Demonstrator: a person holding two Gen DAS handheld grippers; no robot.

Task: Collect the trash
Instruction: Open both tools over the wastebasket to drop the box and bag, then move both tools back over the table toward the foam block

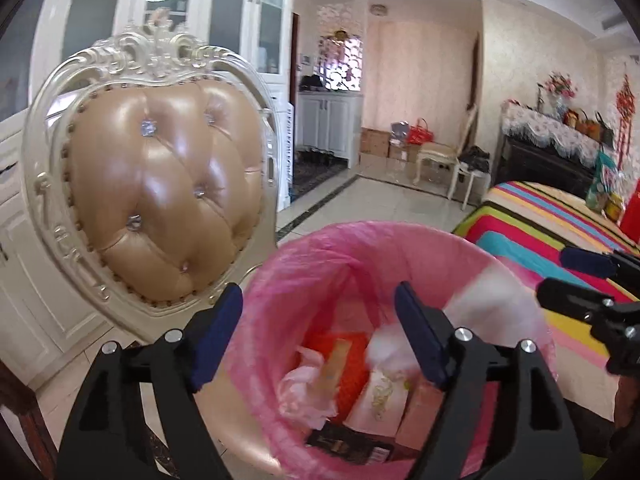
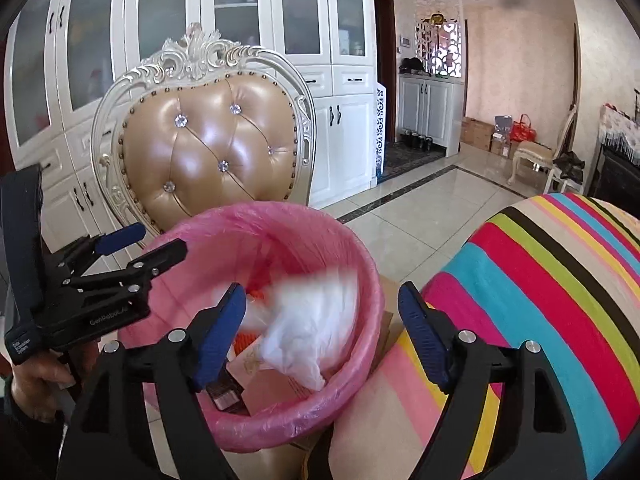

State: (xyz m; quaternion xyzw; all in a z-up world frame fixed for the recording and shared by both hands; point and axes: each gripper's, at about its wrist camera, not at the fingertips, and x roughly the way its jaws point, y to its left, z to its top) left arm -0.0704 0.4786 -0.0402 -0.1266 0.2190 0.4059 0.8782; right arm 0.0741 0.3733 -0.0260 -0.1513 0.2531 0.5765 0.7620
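Round bin (image 2: 360, 280) lined with thin, crinkled pink plastic film folded over the rim, standing on the seat of the chair just beside the table. Inside: a blurred white crumpled plastic bag (image 2: 308, 320), caught in mid-air over the opening and touching neither pair of tongs; under it an orange knitted-looking piece (image 1: 352, 364), a pale pink wrapper (image 1: 304, 392), a cream packet with gold ornament (image 1: 380, 400), and a flat black box with gold print (image 1: 344, 446), too small to read. Left tongs (image 1: 318, 340) spread wide over the bin's near rim, dark blue ribbed pads on matt black arms with silver bolt heads, nothing between them. Right tongs (image 2: 322, 334) likewise spread and empty, one pad over the bin, the other over the table edge. On the left tool's black body, seen from the right wrist, raised lettering "GenRobot.ai", plus a small white label, unreadable. Behind the bin, chair (image 2: 212, 148) with glossy tan tufted leather back, crystal buttons, brass studs and carved cream frame. Table (image 2: 540, 280) under a cloth of bright stripes. Beyond, white glazed cabinets (image 2: 304, 20) and polished pale floor tiles (image 2: 420, 208).
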